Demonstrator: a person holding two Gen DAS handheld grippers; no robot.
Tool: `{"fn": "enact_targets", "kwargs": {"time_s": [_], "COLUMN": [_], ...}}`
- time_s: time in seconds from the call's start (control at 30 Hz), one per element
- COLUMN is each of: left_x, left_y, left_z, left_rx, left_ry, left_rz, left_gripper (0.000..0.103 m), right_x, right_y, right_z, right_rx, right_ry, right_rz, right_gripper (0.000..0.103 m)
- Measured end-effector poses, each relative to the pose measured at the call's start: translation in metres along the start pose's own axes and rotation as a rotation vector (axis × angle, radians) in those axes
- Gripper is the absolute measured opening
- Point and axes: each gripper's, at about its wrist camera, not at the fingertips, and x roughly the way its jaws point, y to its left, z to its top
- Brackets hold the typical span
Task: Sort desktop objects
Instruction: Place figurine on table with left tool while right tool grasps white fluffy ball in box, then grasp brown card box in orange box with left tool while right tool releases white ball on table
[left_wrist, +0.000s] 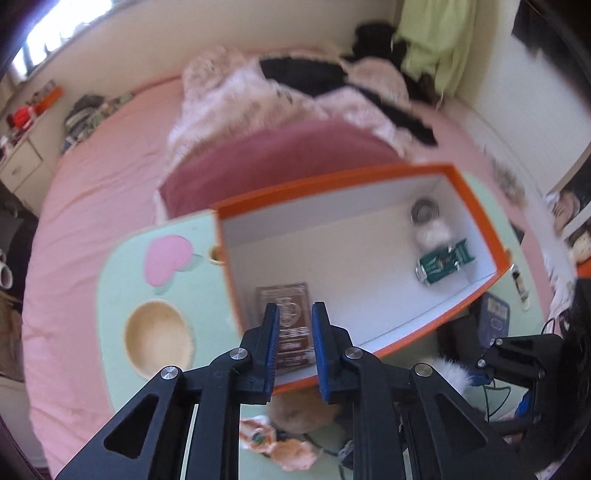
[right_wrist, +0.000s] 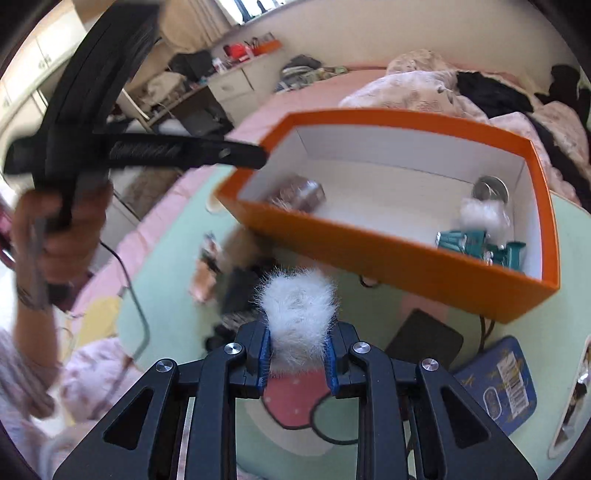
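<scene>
The right wrist view shows the right tongs (right_wrist: 297, 356) clamped on a white fluffy pom-pom (right_wrist: 300, 317), which bulges up from between the blue pads, above the mint-green table (right_wrist: 177, 258). Just beyond stands the orange box (right_wrist: 388, 258), white inside, holding a brown packet (right_wrist: 301, 194) near its left end, and a teal wrapper (right_wrist: 476, 245), a second white fluff ball (right_wrist: 480, 216) and a metal round thing (right_wrist: 489, 190) at its right end. To the right of the tongs a black flat case (right_wrist: 424, 341) and a blue card pack (right_wrist: 496, 386) lie on the table. At the left, the person's left hand (right_wrist: 61, 236) grips the black handle of the other tool.

In the left wrist view, the left tongs (left_wrist: 294, 349) stand narrowly parted with nothing between the pads, over the box's near wall, the brown packet showing through the gap. A round beige dish (left_wrist: 159, 338) lies on the table to the left, and a pink bed (left_wrist: 92, 177) lies beyond.
</scene>
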Motion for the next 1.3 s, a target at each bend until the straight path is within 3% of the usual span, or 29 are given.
{"fn": "enact_targets", "kwargs": {"time_s": [0.1, 0.23, 0.33, 0.47, 0.53, 0.57, 0.7, 0.83, 0.9, 0.93, 1.07, 1.1, 1.17, 1.23, 1.3], "left_x": [0.015, 0.028, 0.036, 0.04, 0.033, 0.029, 0.013, 0.02, 0.031, 0.039, 0.043, 0.044, 0.044, 0.042, 0.038], "left_y": [-0.011, -0.02, -0.027, -0.029, -0.02, -0.016, -0.018, -0.028, -0.031, -0.033, -0.035, -0.035, -0.037, -0.037, -0.029], "left_z": [0.003, 0.01, 0.014, 0.022, 0.028, 0.029, 0.034, 0.027, 0.024, 0.024, 0.028, 0.028, 0.029, 0.03, 0.034], "left_rx": [0.024, 0.048, 0.072, 0.018, -0.07, -0.101, -0.055, 0.044, 0.082, 0.096, 0.092, 0.086, 0.071, 0.06, 0.01], "left_ry": [0.032, 0.047, 0.076, 0.124, 0.124, 0.11, 0.045, 0.128, 0.171, 0.202, 0.204, 0.203, 0.204, 0.188, 0.176], "left_rz": [0.073, 0.204, 0.253, 0.092, -0.111, -0.134, 0.043, 0.137, 0.179, 0.193, 0.244, 0.238, 0.184, 0.118, -0.004], "left_gripper": [0.023, 0.041, 0.041, 0.042, 0.038, 0.038, 0.041, 0.043, 0.026, 0.011, 0.017, 0.019, 0.035, 0.035, 0.023], "right_x": [-0.004, -0.018, -0.023, -0.023, -0.023, -0.024, -0.022, -0.02, -0.021, -0.021, -0.021, -0.021, -0.019, -0.018, -0.017], "right_y": [-0.001, -0.013, -0.016, -0.019, -0.02, -0.02, -0.025, -0.028, -0.029, -0.029, -0.028, -0.028, -0.029, -0.03, -0.032], "right_z": [-0.004, -0.005, -0.008, -0.01, -0.01, -0.01, -0.009, -0.011, -0.012, -0.012, -0.012, -0.012, -0.012, -0.011, -0.01], "right_rx": [-0.001, 0.043, 0.065, 0.084, 0.088, 0.091, 0.115, 0.14, 0.146, 0.147, 0.148, 0.151, 0.156, 0.163, 0.17], "right_ry": [-0.03, -0.1, -0.124, -0.136, -0.143, -0.147, -0.149, -0.154, -0.163, -0.168, -0.175, -0.176, -0.171, -0.175, -0.183], "right_rz": [-0.035, -0.009, 0.013, 0.039, 0.049, 0.055, 0.072, 0.083, 0.089, 0.091, 0.093, 0.094, 0.097, 0.093, 0.084], "right_gripper": [0.027, 0.029, 0.029, 0.029, 0.029, 0.029, 0.029, 0.034, 0.034, 0.034, 0.034, 0.034, 0.034, 0.034, 0.034]}}
